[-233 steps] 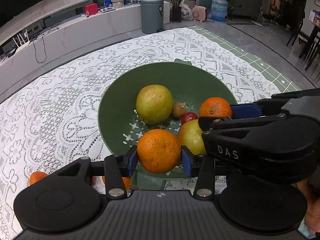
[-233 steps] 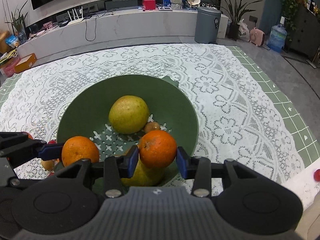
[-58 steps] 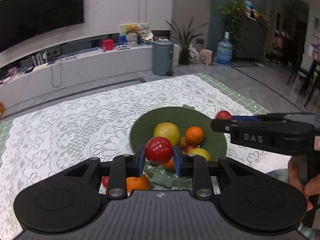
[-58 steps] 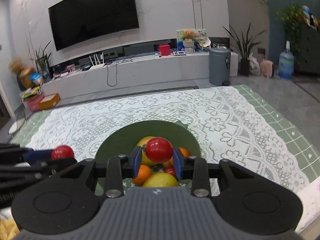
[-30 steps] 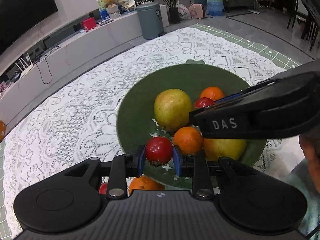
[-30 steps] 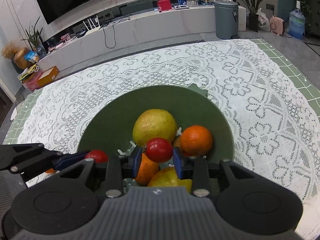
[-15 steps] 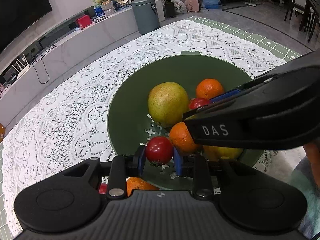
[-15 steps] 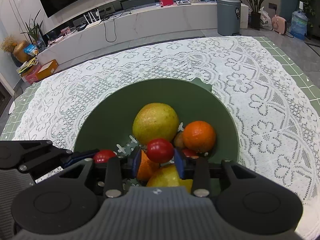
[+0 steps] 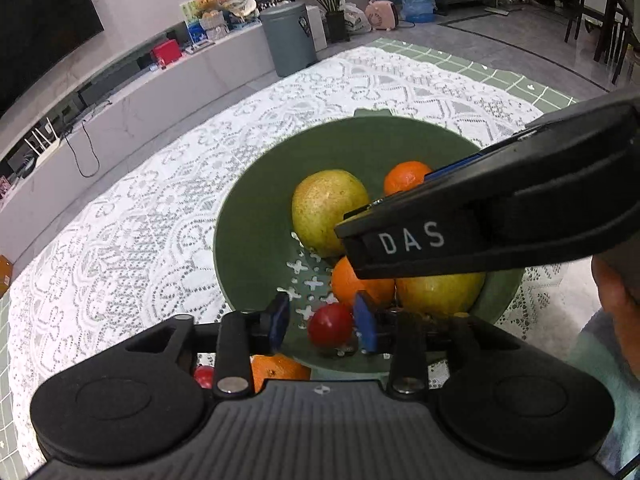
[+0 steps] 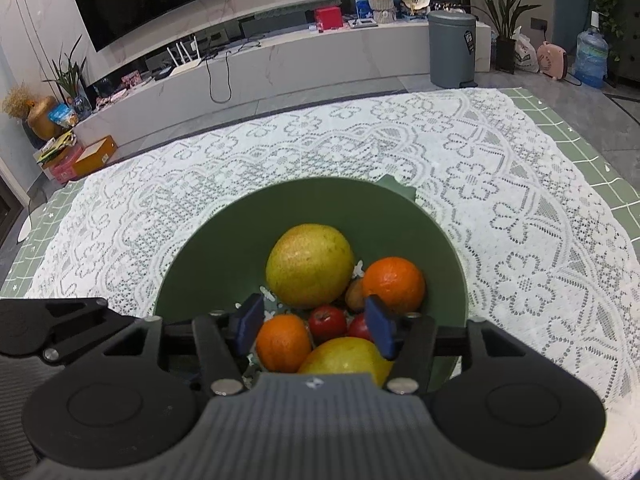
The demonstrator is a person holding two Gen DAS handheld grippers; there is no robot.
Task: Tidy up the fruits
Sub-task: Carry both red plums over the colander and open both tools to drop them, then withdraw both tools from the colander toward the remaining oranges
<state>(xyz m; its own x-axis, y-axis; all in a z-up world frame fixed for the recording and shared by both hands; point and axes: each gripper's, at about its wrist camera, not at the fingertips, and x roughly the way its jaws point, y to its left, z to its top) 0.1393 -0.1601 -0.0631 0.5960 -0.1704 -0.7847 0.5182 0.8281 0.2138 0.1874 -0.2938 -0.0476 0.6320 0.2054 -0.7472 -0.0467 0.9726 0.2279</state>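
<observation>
A green bowl (image 9: pixel 256 216) (image 10: pixel 400 216) on the lace cloth holds two yellow-green pears (image 9: pixel 326 210) (image 10: pixel 310 266), oranges (image 9: pixel 406 178) (image 10: pixel 394 282) and small red fruits (image 10: pixel 328 322). My left gripper (image 9: pixel 322 322) is open over the bowl's near side; a red fruit (image 9: pixel 331 324) lies free between its fingers, by the right one. My right gripper (image 10: pixel 312 326) is open above the fruit pile, with nothing held. Its black body (image 9: pixel 500 220) crosses the left wrist view and hides part of the bowl.
An orange (image 9: pixel 278 366) and a small red fruit (image 9: pixel 204 376) lie on the lace tablecloth (image 10: pixel 520 240) outside the bowl, near my left gripper. The table's green edge (image 10: pixel 580 120) shows far right. A grey bin (image 10: pixel 452 48) and TV bench stand beyond.
Both grippers have opened and let go of their red fruits, which now lie in the bowl. Half a second ago each was still shut on one.
</observation>
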